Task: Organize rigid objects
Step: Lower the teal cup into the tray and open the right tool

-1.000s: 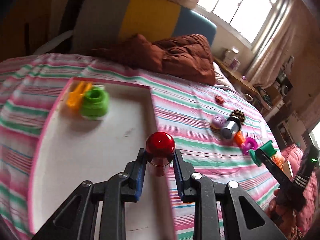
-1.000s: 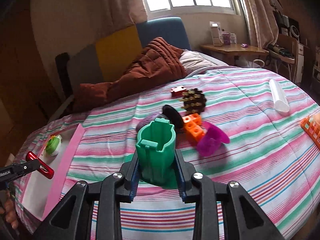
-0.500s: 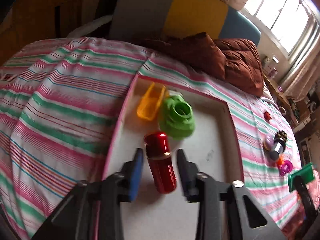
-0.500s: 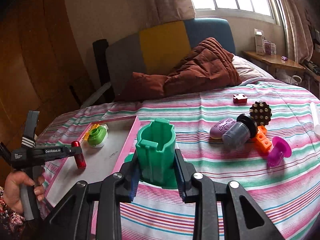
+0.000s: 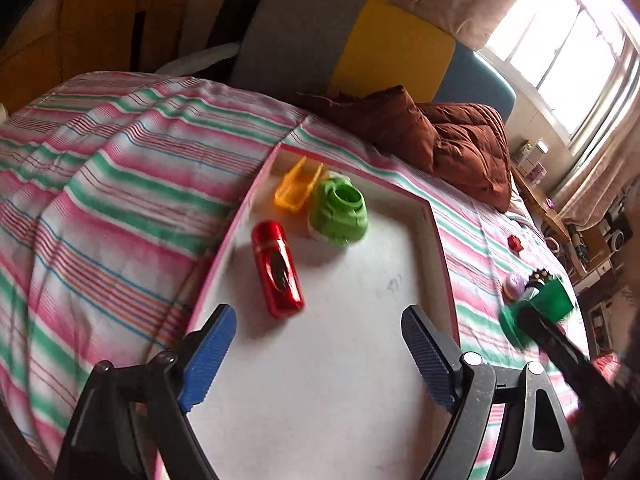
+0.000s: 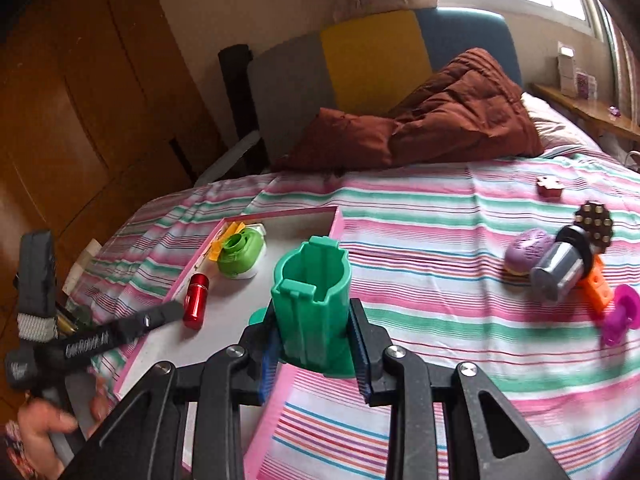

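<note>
Left wrist: tray's (image 5: 438, 240) pink rim, white floor.

A glossy red cylinder (image 5: 277, 267) lies in the pink-rimmed white tray (image 5: 236, 227). The bedspread (image 5: 100, 184) is pink, green and white striped. The held cup (image 6: 312, 304) is teal green.

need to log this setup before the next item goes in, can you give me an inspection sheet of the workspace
surface: striped bedspread with a pink-rimmed white tray lying on it
job's things: red cylinder lies on its side in the tray, beside the lime green piece and the orange clip; teal holder is in the right gripper
clutter: purple egg, grey cup, studded disc, orange block, magenta piece, small red block on the bedspread
grippers: left gripper has just been opening, nothing between its jaws; right gripper shut on the teal holder
cables: nothing seen
surroundings: brown quilt, headboard, window, wooden wardrobe
</note>
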A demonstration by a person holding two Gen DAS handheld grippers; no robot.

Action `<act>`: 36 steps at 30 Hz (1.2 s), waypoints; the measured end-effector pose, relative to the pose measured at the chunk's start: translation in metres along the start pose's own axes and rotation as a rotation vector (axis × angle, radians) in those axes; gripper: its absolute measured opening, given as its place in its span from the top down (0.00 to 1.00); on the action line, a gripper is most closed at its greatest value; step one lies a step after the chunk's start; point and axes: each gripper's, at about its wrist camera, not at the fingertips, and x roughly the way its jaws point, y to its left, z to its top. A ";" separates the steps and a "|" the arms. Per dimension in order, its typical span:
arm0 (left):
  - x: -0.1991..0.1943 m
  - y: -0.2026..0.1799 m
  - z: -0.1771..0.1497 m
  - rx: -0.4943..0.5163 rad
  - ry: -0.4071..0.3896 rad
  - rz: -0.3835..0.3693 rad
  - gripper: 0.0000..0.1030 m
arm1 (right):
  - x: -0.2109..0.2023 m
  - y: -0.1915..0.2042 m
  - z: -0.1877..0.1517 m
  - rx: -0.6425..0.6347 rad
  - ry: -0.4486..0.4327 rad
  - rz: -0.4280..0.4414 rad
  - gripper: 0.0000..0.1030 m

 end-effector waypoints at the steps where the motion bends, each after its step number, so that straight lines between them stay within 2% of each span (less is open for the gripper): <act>1: -0.002 -0.001 -0.004 0.007 0.001 0.001 0.17 | 0.007 0.002 0.003 -0.001 0.013 0.007 0.70; 9: -0.013 0.001 -0.023 0.013 -0.003 0.018 0.17 | 0.060 0.026 0.029 -0.039 0.086 0.077 0.70; 15: -0.020 0.009 -0.026 -0.006 0.000 0.010 0.17 | 0.103 0.047 0.046 -0.171 0.135 0.046 0.70; 19: -0.023 0.014 -0.028 -0.017 0.002 0.003 0.17 | 0.126 0.060 0.055 -0.323 0.158 -0.017 0.70; 23: -0.025 0.016 -0.028 -0.027 0.000 0.000 0.17 | 0.140 0.065 0.060 -0.397 0.158 -0.064 0.70; 27: -0.025 0.014 -0.029 -0.028 0.002 -0.004 0.17 | 0.155 0.062 0.066 -0.365 0.164 -0.108 0.70; 32: -0.026 0.011 -0.030 -0.015 0.005 -0.007 0.17 | 0.150 0.052 0.070 -0.258 0.159 -0.077 0.68; 36: -0.025 0.009 -0.030 -0.023 0.006 -0.012 0.17 | 0.133 0.046 0.069 -0.226 0.125 -0.055 0.66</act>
